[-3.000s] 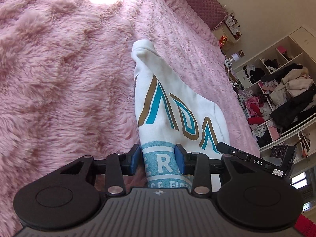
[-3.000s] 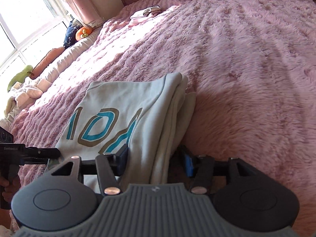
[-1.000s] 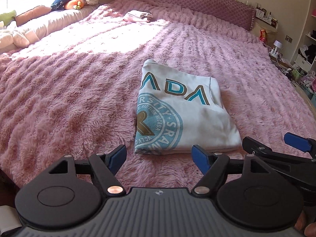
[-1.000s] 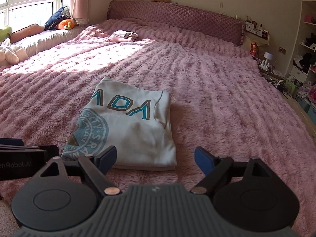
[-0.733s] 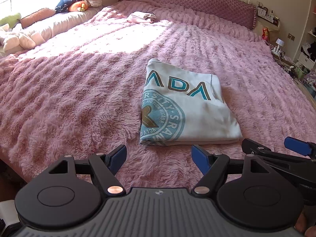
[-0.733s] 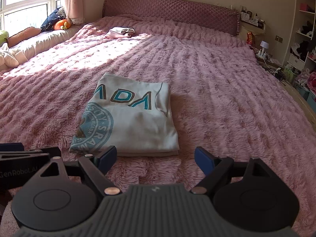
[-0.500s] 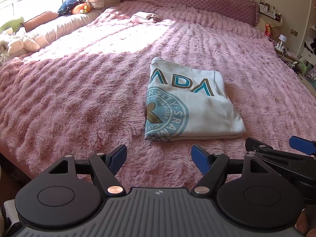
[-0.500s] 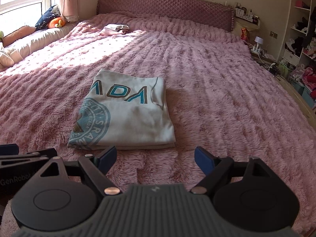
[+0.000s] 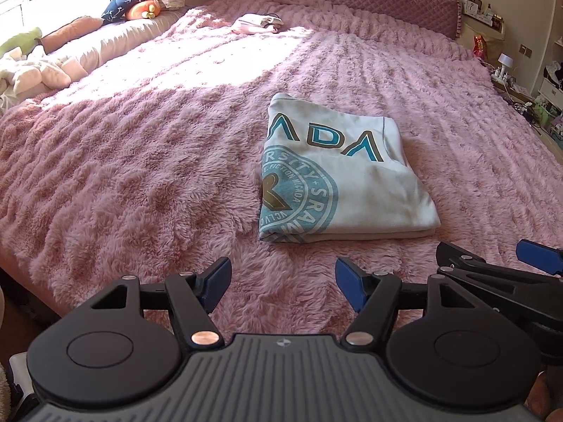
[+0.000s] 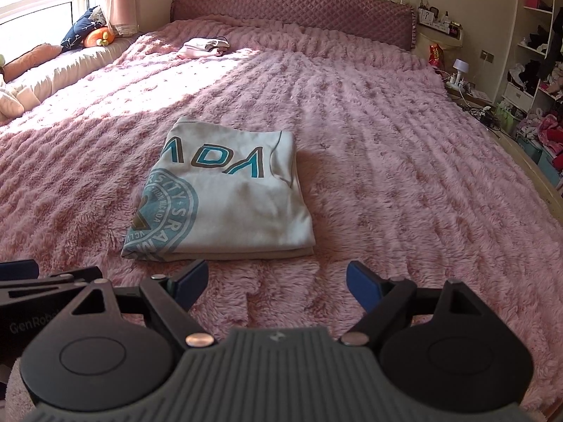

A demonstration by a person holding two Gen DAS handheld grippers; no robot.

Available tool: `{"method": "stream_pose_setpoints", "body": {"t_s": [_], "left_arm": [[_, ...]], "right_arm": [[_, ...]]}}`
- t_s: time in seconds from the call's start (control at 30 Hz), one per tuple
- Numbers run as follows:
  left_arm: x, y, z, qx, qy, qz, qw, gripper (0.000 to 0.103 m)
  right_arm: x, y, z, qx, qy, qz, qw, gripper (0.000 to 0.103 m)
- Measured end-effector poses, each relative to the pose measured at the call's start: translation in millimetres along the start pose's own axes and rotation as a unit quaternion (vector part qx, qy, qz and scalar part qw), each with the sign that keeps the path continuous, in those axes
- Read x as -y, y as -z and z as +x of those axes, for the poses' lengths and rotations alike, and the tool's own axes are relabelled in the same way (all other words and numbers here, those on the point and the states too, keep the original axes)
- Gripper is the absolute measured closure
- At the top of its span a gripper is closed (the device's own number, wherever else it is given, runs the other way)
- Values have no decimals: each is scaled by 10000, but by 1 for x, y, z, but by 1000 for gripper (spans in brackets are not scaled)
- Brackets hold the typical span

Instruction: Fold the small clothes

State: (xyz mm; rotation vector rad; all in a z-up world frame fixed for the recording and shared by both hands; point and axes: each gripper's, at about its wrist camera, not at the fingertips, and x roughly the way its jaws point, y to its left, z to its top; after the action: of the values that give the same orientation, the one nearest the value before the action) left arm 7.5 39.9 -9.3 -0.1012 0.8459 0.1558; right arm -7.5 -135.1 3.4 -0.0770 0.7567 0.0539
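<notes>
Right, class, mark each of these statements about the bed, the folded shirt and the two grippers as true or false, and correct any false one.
1. The folded shirt lies flat on the pink blanket. True.
2. The right gripper is clamped on the shirt's hem. False: its pads are apart with only blanket between them, and the shirt lies beyond the fingertips.
3. The shirt's print is teal and brown. True.
4. The left gripper holds a sleeve. False: its jaws are closing a little, but nothing is between them.
5. A second small garment lies near the headboard. True.
6. The shirt hangs over the edge of the bed. False: it sits well in from the edges.
</notes>
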Motion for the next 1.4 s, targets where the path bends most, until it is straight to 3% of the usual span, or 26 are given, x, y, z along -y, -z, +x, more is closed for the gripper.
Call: {"method": "stream_pose_setpoints", "body": {"t_s": [0.63, 0.97, 1.4], "left_arm": [[-2, 0, 7, -140, 71, 4, 9999, 29], [5, -2, 8, -181, -130, 171, 9996, 29], [3, -4, 9, -218, -109, 134, 9996, 29]], "right_arm": [[-1, 0, 4, -24, 45, -69, 10000, 22], [-2, -2, 5, -53, 115, -158, 9998, 22], [-2, -4, 6, -40, 133, -184, 9997, 22]]}}
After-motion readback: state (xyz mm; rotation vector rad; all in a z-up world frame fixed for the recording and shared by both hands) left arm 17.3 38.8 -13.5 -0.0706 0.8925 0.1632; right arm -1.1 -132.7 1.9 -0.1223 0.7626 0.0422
